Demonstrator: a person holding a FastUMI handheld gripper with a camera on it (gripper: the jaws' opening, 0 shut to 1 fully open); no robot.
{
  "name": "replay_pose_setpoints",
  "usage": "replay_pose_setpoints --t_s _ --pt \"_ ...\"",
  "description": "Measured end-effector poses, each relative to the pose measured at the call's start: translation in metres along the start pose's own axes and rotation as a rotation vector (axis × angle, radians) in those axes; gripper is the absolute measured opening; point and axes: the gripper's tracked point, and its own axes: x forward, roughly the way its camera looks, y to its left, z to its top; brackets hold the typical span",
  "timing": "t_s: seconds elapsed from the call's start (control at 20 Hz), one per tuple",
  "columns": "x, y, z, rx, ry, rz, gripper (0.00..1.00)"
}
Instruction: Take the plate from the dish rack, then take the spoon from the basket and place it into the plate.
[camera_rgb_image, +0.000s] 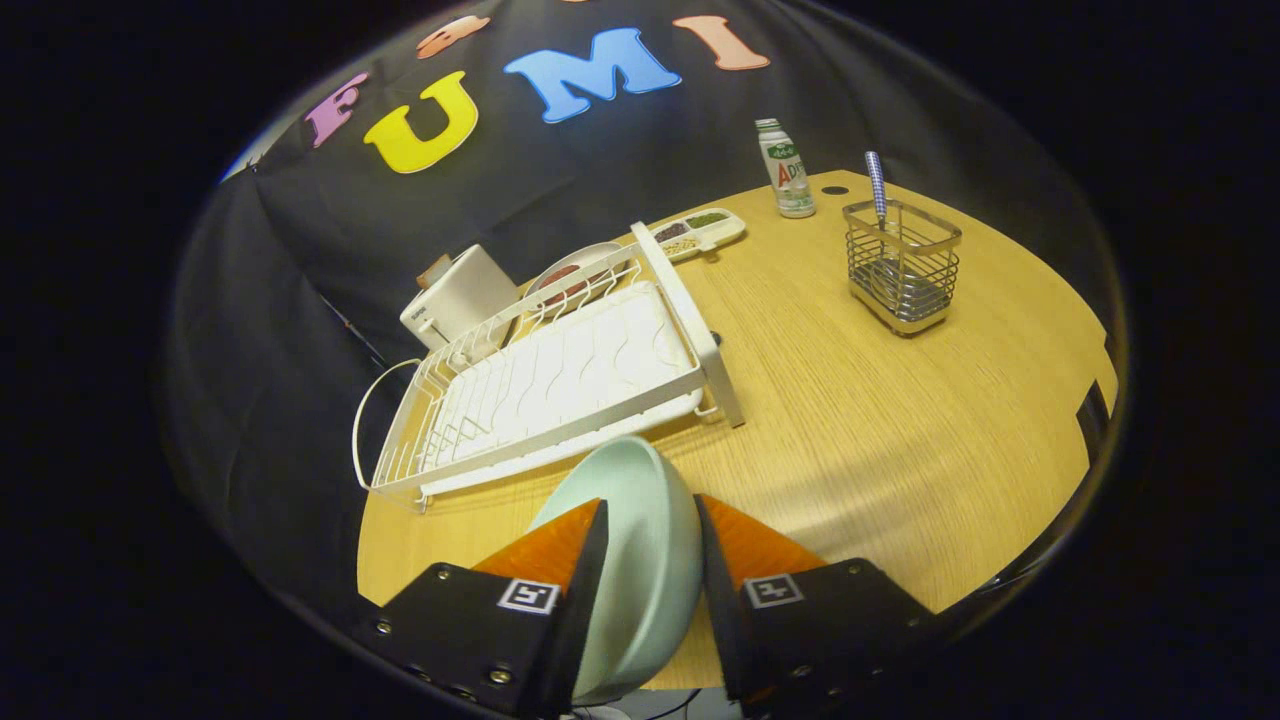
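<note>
A pale green plate (640, 540) stands on edge between the fingers of my gripper (650, 505), which is shut on it; its rim rises just ahead of the fingertips, above the wooden table (880, 430). The white wire dish rack (560, 385) lies beyond the fingers to the left, with a dark-patterned dish (575, 275) still leaning at its far end. Far off to the right stands a wire basket (902, 265) with a spoon (876, 185) upright in it, its blue-and-white handle sticking out of the top.
A small white-and-green bottle (787, 168) stands at the table's far edge. A divided white tray (698, 232) with grains sits behind the rack, and a white box-shaped appliance (460, 295) stands at the rack's far left. Bare wood stretches between rack and basket.
</note>
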Motion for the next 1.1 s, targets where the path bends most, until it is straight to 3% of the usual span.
replay_pose_setpoints --t_s 0.05,0.6,0.9,1.1 --pt "0.001 -0.003 0.005 -0.006 -0.008 -0.006 0.66" --pt "0.005 -0.002 0.042 -0.060 -0.067 -0.025 0.68" --pt "-0.020 -0.028 0.124 -0.062 -0.250 -0.126 0.68" --pt "-0.024 -0.065 0.183 -0.027 -0.344 -0.238 0.68"
